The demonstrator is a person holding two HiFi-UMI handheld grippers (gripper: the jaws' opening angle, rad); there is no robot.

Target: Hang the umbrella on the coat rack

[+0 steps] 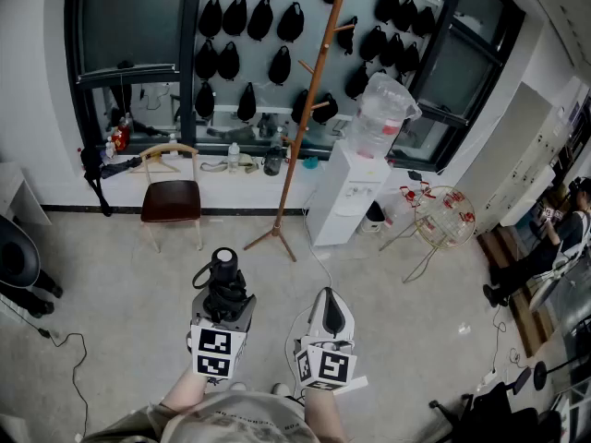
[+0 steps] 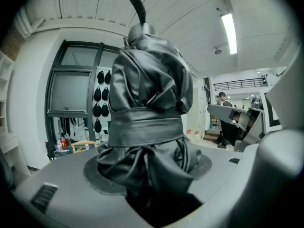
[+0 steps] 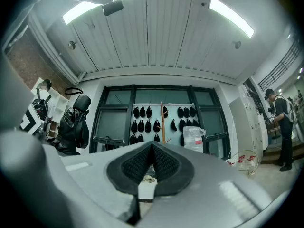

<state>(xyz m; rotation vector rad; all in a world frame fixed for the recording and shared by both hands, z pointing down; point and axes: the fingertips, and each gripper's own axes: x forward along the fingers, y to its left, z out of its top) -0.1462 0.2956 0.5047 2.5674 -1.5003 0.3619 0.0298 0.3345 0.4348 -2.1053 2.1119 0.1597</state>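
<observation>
- The left gripper [image 1: 223, 305] has its jaws fairly wide apart and clamped on the folded black umbrella [image 1: 224, 268], which stands up out of them.
- In the left gripper view the umbrella [image 2: 148, 127] fills the middle of the picture. Its crumpled fabric spills over the pads, so the exact contact cannot be seen, and its lower end is buried between the jaws.
- The thin black piece [image 2: 136, 4] curving off the umbrella's top is probably a loop or handle tip; it is too dark to tell which.
- The right gripper [image 1: 329, 299] is closed tight with nothing in it. Only the right gripper view shows its ribbed pads [image 3: 137, 163] meeting.
- The wooden coat rack [image 1: 309, 109] stands by the window wall, well apart from the umbrella. The head view shows it whole, from pegs to feet.
- In the right gripper view the jaws hide the foot of the coat rack [image 3: 162, 122]. The left gripper view does not show it at all, as the umbrella blocks that direction.
- The person's forearms are cut off at the bottom edge of the head view.
</observation>
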